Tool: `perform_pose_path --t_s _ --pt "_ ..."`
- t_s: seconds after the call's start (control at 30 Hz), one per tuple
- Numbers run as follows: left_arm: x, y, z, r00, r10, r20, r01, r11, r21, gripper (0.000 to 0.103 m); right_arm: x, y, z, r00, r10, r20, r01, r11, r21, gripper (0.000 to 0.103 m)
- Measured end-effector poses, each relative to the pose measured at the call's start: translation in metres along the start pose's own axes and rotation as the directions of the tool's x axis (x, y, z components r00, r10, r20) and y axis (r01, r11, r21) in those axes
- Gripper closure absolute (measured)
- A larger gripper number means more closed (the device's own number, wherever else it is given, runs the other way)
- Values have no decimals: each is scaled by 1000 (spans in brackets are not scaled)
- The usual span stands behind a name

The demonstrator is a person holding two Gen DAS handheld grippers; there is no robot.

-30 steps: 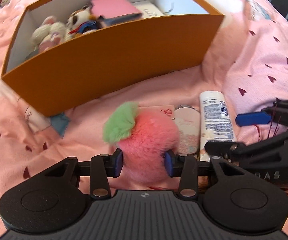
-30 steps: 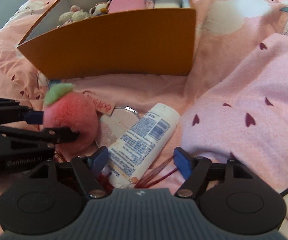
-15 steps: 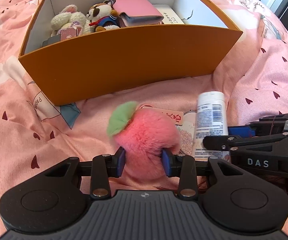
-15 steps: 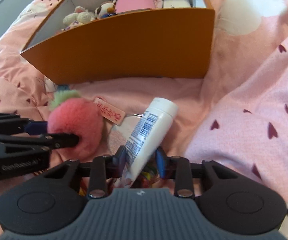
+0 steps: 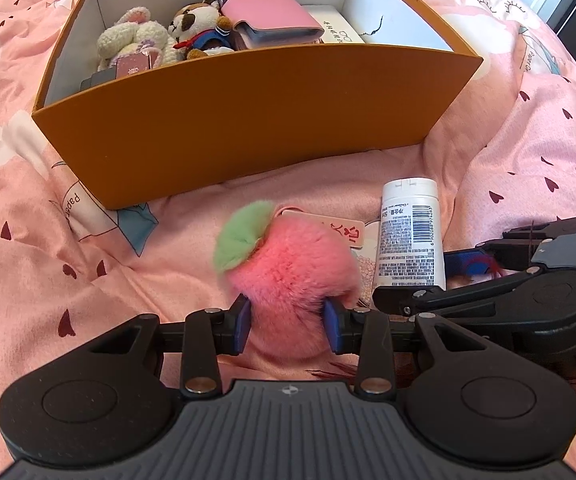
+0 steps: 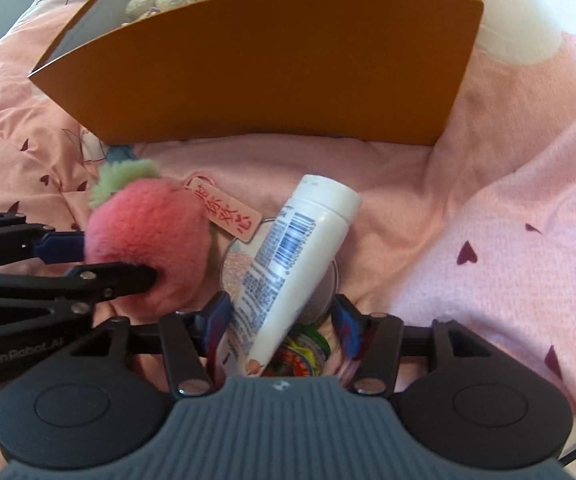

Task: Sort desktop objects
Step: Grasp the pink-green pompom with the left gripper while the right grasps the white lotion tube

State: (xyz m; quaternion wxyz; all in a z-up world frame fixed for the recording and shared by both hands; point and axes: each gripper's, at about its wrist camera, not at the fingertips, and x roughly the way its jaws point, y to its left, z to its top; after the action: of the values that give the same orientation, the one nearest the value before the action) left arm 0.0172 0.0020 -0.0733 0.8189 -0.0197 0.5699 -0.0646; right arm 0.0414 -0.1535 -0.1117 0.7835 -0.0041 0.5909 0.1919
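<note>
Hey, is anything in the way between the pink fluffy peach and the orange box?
Only the orange box's near wall, which the pink fluffy peach must clear. The left gripper grips the peach; bare bedspread lies between. The white tube sits aside.

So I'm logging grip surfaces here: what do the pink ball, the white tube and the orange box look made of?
Pink ball: soft fluffy fur, matte, its fuzzy outline dented where the left gripper squeezes it. White tube: apparently smooth plastic, slightly glossy, with a printed barcode. Orange box: probably stiff cardboard, matte orange outside, white inside, with thin straight walls.
</note>
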Motion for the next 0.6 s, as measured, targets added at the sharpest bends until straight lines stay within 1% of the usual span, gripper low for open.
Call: perform_pose_path --t_s 0.1,0.13,0.2,0.27,0.33,0.4,0.47,0.53,0.6 --pt "1 -1 0 1000 2 -1 -2 1000 4 61 6 -2 2 1000 16 -26 -16 1000 2 40" --pt "1 -1 -1 1000 3 -1 -3 1000 4 61 6 -2 2 1000 17 -24 -17 1000 2 42" --pt "2 -1 -1 1000 3 -2 -3 1000 3 61 3 -4 1 1000 27 -13 -27 1000 12 57" --pt "3 -1 -1 1000 0 -4 0 1000 -1 61 0 -7 1 999 40 0 -40 999 25 66" --pt "3 -2 -1 1000 -1 -7 1 1000 0 61 -4 -7 1 999 40 11 -41 999 27 71" --pt "3 -2 -2 1000 -1 -7 1 1000 1 61 -11 -6 0 999 37 38 -38 999 20 82" --pt "2 0 -1 1000 -4 -6 4 1000 -2 61 -18 -4 1 997 61 54 -62 998 16 87" --pt "2 1 -1 1000 -5 -7 5 1000 -3 61 -24 2 3 992 109 63 -109 994 1 88" --pt "1 2 0 1000 -5 -8 5 1000 -3 62 -27 11 5 992 106 73 -104 994 -33 88"
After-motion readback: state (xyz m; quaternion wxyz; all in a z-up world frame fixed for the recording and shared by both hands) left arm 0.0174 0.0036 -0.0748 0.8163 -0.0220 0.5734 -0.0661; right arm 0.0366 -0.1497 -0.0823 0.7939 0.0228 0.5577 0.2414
